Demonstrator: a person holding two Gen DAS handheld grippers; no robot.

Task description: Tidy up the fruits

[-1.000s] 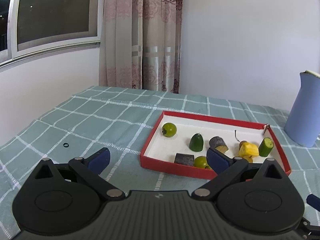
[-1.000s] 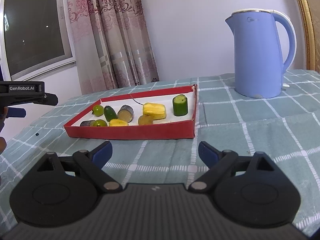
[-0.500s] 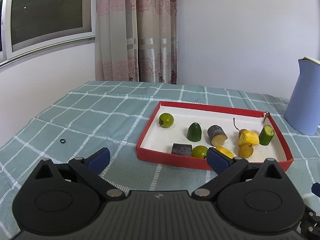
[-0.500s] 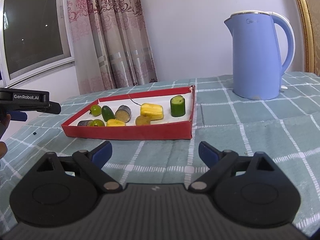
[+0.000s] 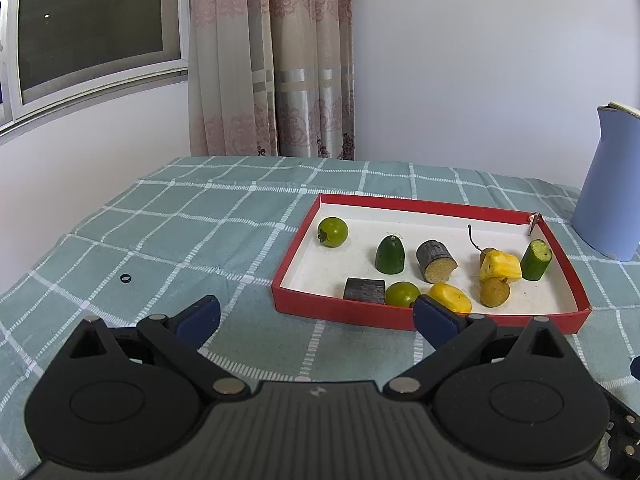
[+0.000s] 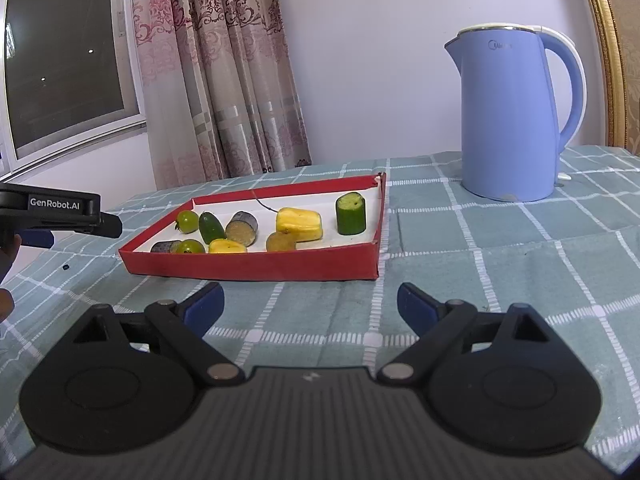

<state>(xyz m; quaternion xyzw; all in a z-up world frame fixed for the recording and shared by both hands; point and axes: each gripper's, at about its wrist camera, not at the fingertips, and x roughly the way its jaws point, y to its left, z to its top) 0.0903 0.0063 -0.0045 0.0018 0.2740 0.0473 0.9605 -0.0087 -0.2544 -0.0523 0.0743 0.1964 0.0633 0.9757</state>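
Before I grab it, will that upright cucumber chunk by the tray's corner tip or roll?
The cucumber chunk stands on its flat cut end, so a nudge would probably topple it. On its round side it likely rolls. Its skin looks smooth, perhaps slippery.

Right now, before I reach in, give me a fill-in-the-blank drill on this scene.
1. The fruit pieces lie in a shallow red cardboard tray with a ____ inside.
2. The tall blue electric kettle stands ____ the tray.
3. Both the left gripper and the right gripper have ____ jaws.

Missing words: white; outside; open
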